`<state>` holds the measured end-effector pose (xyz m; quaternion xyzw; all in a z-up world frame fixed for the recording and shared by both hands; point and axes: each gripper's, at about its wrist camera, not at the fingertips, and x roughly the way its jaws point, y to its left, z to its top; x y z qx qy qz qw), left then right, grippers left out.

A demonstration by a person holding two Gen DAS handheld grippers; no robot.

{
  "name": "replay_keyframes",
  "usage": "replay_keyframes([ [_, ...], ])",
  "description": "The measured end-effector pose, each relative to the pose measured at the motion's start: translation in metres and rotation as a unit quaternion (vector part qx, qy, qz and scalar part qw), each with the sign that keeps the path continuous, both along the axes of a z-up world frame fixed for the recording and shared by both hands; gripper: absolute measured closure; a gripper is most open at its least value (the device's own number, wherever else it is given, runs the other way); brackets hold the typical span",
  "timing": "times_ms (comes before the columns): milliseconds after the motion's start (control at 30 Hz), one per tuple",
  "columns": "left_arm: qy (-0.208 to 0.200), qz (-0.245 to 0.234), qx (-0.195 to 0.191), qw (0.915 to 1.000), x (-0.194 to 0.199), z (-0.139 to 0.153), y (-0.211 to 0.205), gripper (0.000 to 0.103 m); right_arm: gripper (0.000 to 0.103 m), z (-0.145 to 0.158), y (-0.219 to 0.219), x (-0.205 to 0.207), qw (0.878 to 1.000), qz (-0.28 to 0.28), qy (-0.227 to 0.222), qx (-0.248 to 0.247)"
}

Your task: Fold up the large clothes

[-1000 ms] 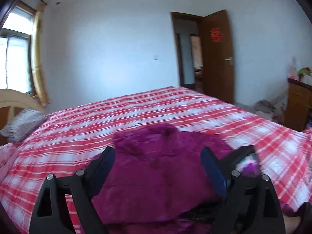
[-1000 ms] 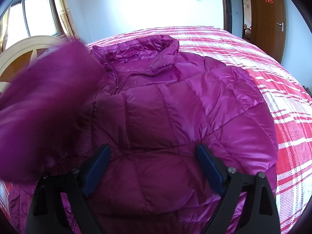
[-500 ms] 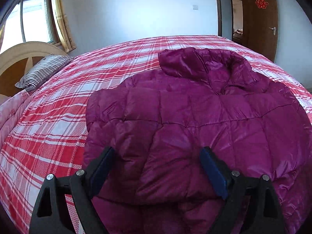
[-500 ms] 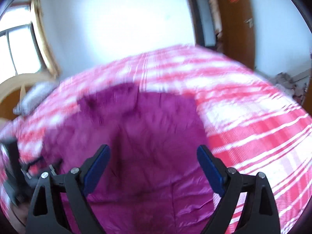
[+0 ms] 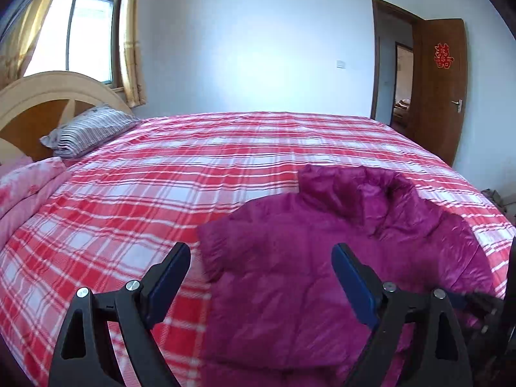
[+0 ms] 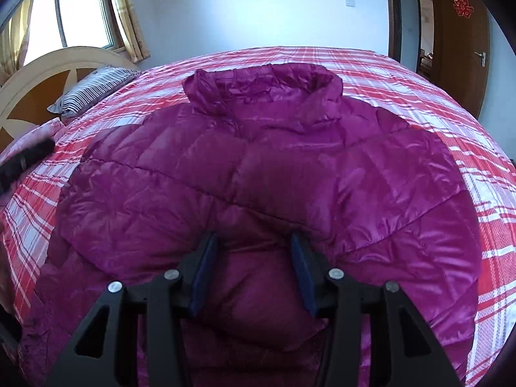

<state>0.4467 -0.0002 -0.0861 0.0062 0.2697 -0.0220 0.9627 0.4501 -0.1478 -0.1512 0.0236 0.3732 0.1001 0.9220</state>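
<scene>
A magenta quilted down jacket [image 6: 274, 174] lies front up on the red plaid bed [image 6: 477, 148], collar toward the far side, sleeves folded in over the body. My right gripper [image 6: 253, 245] sits low over the jacket's lower middle, its jaws narrowed around a bulge of the fabric. In the left wrist view the jacket [image 5: 322, 258] lies to the right. My left gripper [image 5: 261, 258] is open and empty, above the jacket's left edge and the bedspread [image 5: 161, 193].
A striped pillow [image 5: 87, 132] and a pink quilt [image 5: 22, 187] lie by the wooden headboard [image 5: 48, 96] at the left. A window with curtains is behind it. An open brown door [image 5: 438, 87] stands at the right. A dark object [image 6: 22, 161] shows at the left edge.
My right gripper has come down onto the jacket and its jaws have narrowed on the fabric. My left gripper has pulled back to the left, off the jacket, and stays open.
</scene>
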Motion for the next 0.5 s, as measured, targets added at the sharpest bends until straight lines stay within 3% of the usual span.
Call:
replay_keyframes([
  [100, 0.024, -0.035, -0.016, 0.9990, 0.018, -0.011, -0.017, 0.013, 0.052, 0.000, -0.001, -0.001, 1.000, 0.002, -0.001, 0.002],
  [300, 0.142, -0.031, -0.037, 0.9887, 0.060, -0.073, -0.017, 0.013, 0.052, -0.002, -0.004, 0.000, 1.000, 0.002, -0.004, 0.028],
  [400, 0.153, -0.034, -0.051, 0.9862, 0.063, -0.083, -0.014, 0.012, 0.051, -0.003, -0.001, 0.000, 1.000, 0.002, -0.004, 0.024],
  [500, 0.157, -0.032, -0.034, 0.9865, 0.063, -0.089, -0.020, 0.009, 0.051, -0.004, 0.000, 0.001, 1.000, 0.002, -0.002, 0.018],
])
